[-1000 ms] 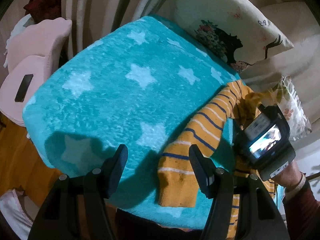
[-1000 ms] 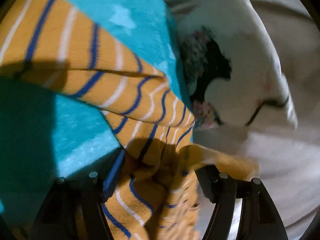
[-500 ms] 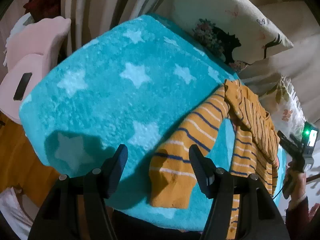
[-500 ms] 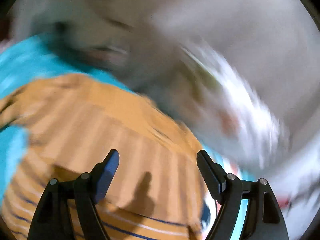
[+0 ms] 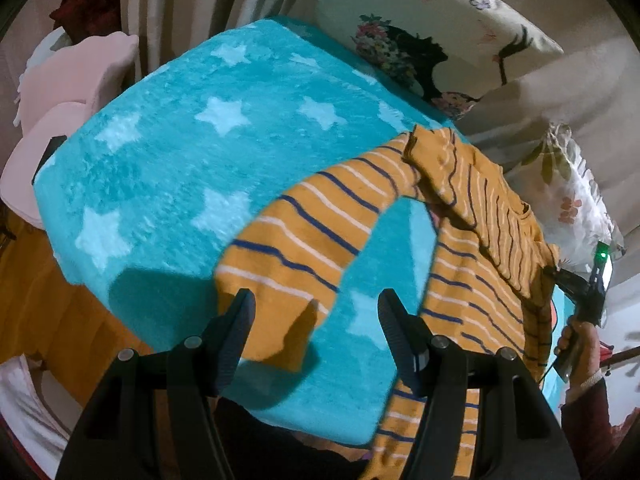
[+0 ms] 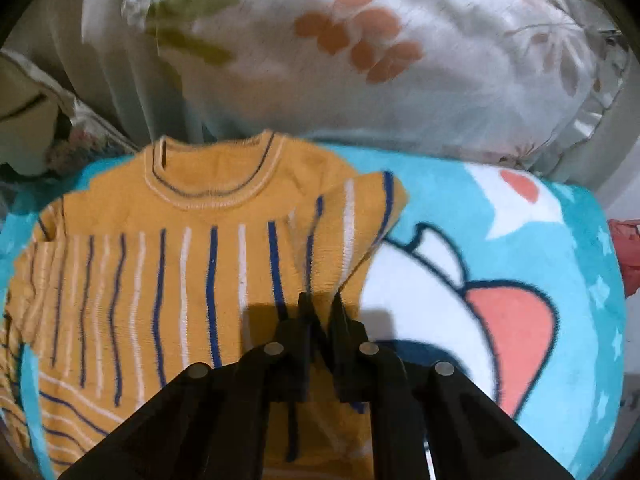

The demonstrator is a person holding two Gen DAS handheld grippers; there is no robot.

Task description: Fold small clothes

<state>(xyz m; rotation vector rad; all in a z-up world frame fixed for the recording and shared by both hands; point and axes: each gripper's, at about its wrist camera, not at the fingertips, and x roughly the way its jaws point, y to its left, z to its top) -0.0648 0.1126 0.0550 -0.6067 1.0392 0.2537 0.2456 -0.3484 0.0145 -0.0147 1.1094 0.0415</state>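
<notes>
A small mustard sweater with blue and white stripes point(image 5: 472, 248) lies on the turquoise star blanket point(image 5: 200, 168). One sleeve point(image 5: 304, 236) stretches toward my left gripper point(image 5: 316, 332), which is open just above the sleeve's cuff. In the right wrist view the sweater point(image 6: 168, 264) lies flat with its collar away from me. My right gripper point(image 6: 320, 304) is shut on the sweater's edge beside the folded right sleeve point(image 6: 360, 216). The right gripper also shows at the far right of the left wrist view point(image 5: 576, 284).
Floral pillows point(image 5: 440, 40) point(image 6: 360, 60) lie along the blanket's far side. A pink cushion point(image 5: 68, 92) with a dark phone sits to the left. The blanket has a cartoon print point(image 6: 500, 300) on the right. Orange floor point(image 5: 36, 312) lies beyond the blanket's left edge.
My right gripper let go of the raised sweater, swung to its right side and closed on the edge. The sweater now lies flat. My left gripper moved over the sleeve cuff.
</notes>
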